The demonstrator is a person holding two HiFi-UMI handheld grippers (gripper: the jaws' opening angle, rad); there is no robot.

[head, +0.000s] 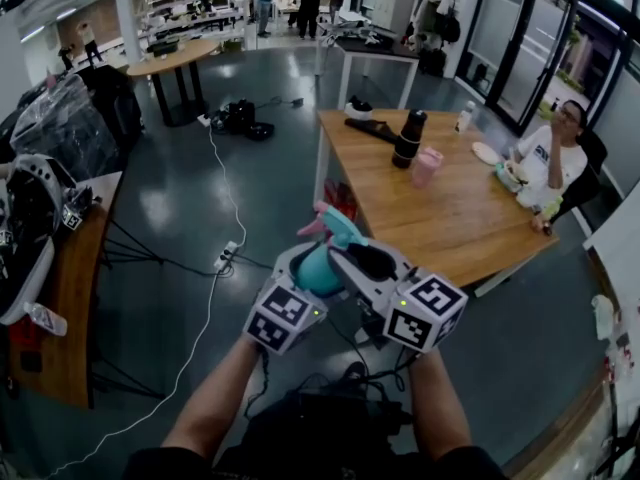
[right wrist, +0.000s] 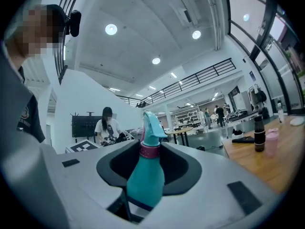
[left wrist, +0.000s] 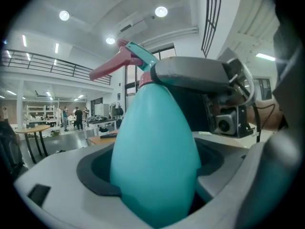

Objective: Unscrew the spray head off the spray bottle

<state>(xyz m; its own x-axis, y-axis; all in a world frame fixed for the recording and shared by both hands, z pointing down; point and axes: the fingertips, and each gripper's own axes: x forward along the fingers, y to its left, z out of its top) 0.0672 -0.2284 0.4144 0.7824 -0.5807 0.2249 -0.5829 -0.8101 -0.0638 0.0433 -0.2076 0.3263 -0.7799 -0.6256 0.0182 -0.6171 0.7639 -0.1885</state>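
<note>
A teal spray bottle with a teal and pink spray head is held up in the air in front of me. My left gripper is shut on its egg-shaped body, which fills the space between the pads. My right gripper reaches in from the right at the bottle's neck. In the right gripper view the pink collar stands in the hollow between the dark pads, with a gap showing on either side. The pink trigger points left in the left gripper view.
A wooden table stands ahead on the right with a black bottle and a pink cup; a person sits at its far end. Cables and a power strip lie on the floor. A cluttered bench is on the left.
</note>
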